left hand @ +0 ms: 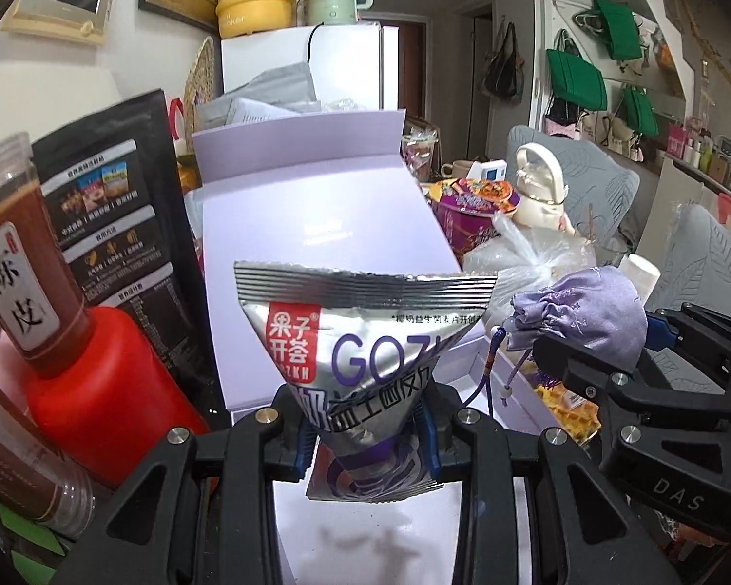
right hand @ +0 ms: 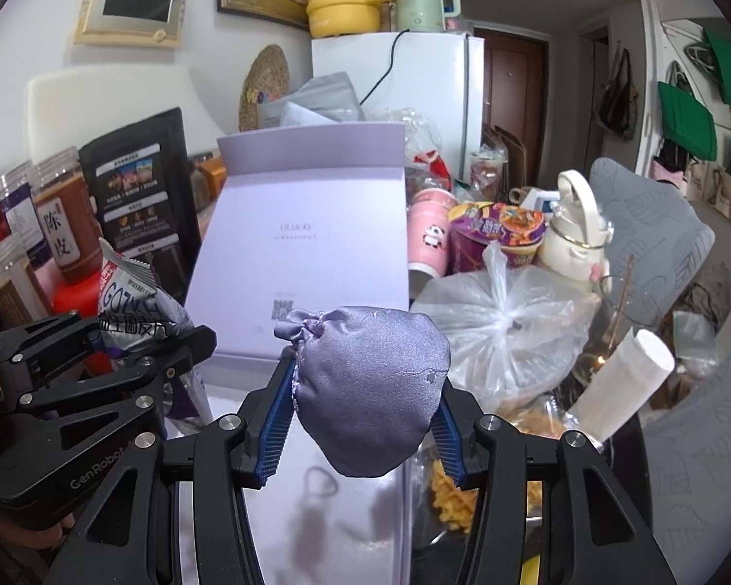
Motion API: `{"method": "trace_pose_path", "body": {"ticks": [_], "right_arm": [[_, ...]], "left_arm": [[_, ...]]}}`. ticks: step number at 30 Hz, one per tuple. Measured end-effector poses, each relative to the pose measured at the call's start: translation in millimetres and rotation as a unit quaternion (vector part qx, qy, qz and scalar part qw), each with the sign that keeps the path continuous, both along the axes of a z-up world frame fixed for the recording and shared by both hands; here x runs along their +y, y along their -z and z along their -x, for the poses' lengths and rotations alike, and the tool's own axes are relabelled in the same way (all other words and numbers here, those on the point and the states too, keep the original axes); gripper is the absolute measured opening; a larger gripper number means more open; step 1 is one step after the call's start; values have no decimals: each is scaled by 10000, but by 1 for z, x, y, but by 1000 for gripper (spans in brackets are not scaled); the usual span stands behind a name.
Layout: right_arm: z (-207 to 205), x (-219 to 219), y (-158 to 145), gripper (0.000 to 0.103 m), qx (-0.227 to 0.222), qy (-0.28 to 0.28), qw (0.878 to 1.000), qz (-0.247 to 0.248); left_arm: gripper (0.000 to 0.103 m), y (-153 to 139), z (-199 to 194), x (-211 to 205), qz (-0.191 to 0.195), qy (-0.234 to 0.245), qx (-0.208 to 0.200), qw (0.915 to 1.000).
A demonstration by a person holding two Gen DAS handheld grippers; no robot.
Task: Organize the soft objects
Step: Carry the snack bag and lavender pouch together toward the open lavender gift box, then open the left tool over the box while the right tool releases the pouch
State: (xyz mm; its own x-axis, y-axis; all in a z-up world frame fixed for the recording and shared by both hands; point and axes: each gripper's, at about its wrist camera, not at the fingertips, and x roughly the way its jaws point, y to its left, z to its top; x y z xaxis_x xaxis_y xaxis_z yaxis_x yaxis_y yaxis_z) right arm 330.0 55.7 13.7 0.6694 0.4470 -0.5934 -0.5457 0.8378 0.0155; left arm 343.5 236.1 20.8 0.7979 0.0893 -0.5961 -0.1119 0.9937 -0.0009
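Two grips: crinkled foil packet (left hand: 365, 356), plump satin pouch (right hand: 370, 390), perhaps drawstring

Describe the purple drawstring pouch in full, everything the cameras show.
The purple drawstring pouch is a small, plump bag of shiny lavender satin-like fabric, its neck gathered shut into a ruffle at upper left. A blue cord with a pale bead hangs from the neck. The right gripper holds it off the surface, blue ribbed pads pressing its sides. It hangs above the open lilac box, in front of a knotted clear plastic bag.

Crowded tabletop: lavender box (right hand: 312, 243), noodle cup (right hand: 497, 234)
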Motion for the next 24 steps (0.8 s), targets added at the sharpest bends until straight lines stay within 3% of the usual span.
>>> {"method": "trace_pose_path", "body": {"ticks": [9,13,24], "right_arm": [[-14,18,31,52,364,-64,9988,329],[-19,20,40,52,560,-96,9980,294],[-18,21,41,56,433,-72,9984,347]], "left_arm": [[33,32,-16,14,-115,-100,560,9983],[33,43,-21,23,67,-147,766,9969],[33,53,-25,29,250,-163,985,9947]]}}
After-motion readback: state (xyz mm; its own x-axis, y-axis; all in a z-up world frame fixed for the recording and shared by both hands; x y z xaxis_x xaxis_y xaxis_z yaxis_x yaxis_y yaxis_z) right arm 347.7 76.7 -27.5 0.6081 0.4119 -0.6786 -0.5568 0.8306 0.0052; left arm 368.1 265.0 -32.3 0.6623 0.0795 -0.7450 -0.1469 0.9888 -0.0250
